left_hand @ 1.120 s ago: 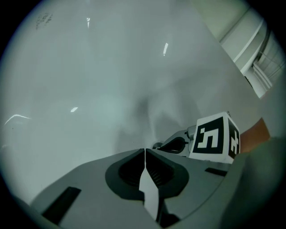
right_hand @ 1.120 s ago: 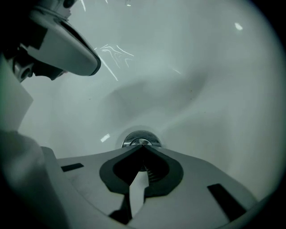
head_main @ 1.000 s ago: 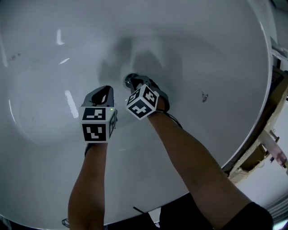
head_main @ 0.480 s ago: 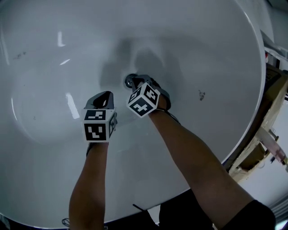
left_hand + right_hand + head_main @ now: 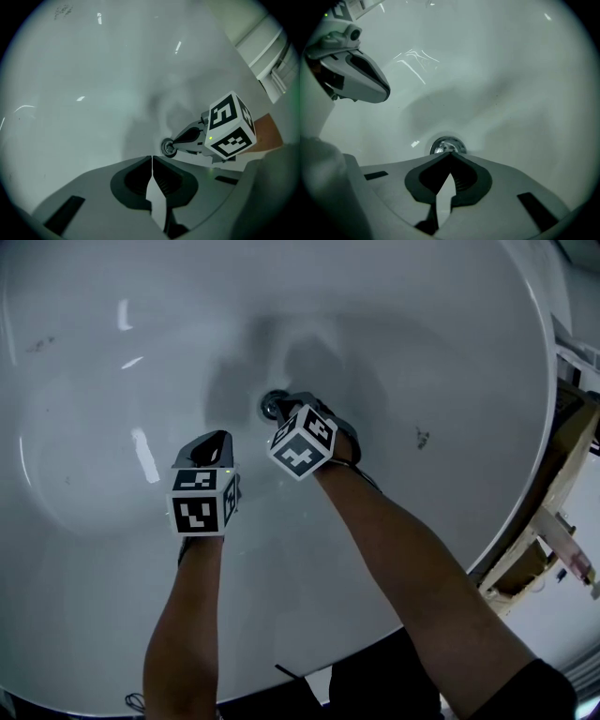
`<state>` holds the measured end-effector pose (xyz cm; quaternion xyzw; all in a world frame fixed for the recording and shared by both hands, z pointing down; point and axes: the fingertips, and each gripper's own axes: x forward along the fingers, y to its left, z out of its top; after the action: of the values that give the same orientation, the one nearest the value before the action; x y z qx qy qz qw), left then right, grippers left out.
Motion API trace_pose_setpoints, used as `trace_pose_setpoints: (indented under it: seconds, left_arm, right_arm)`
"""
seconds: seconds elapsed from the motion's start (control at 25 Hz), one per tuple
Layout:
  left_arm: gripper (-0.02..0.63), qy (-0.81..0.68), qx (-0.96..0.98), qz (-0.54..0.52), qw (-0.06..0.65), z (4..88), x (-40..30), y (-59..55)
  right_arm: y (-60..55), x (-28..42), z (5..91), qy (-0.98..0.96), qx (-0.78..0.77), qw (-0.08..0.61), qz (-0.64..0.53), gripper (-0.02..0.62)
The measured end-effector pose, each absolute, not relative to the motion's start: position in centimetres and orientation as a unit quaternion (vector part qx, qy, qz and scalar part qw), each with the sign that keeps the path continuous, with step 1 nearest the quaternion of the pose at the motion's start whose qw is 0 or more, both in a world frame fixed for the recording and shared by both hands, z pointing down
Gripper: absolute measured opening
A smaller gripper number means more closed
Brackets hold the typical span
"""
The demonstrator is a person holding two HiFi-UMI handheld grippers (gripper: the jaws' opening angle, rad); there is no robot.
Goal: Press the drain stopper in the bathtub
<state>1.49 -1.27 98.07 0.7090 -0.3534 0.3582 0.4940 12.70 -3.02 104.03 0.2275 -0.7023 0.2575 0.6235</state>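
Note:
A round chrome drain stopper (image 5: 272, 405) sits at the bottom of the white bathtub (image 5: 422, 343). My right gripper (image 5: 285, 412) is shut, with its closed tips at the stopper's near edge; in the right gripper view the stopper (image 5: 447, 145) shows just past the gripper's (image 5: 449, 153) closed tips. My left gripper (image 5: 221, 435) hangs to the left of the drain, shut and empty. In the left gripper view my left gripper (image 5: 152, 156) points toward the stopper (image 5: 168, 147), with the right gripper's fingers (image 5: 187, 137) resting against it.
The tub's curved rim (image 5: 548, 446) runs down the right side, with a wooden frame (image 5: 553, 549) beyond it. A small dark mark (image 5: 422, 437) is on the tub wall at right. A dark cable (image 5: 291, 675) lies near the tub's near edge.
The right gripper has crept slightly up toward the drain stopper. The left gripper has stayed almost in place.

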Motion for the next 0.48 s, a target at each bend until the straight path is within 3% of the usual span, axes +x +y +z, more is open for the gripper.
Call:
trace_pose_setpoints:
  seconds: [0.24, 0.48]
  left_arm:
    - [0.023, -0.364, 0.701, 0.365, 0.493, 95.8, 0.7, -0.2]
    - [0.023, -0.412, 0.709, 0.294, 0.490, 83.1, -1.2, -2.0]
  right_arm:
    - [-0.9, 13.3, 100.4, -0.703, 0.220, 0.619, 0.273, 0.015]
    - [1.1, 12.1, 89.2, -0.715, 0.201, 0.600, 0.297, 0.015]
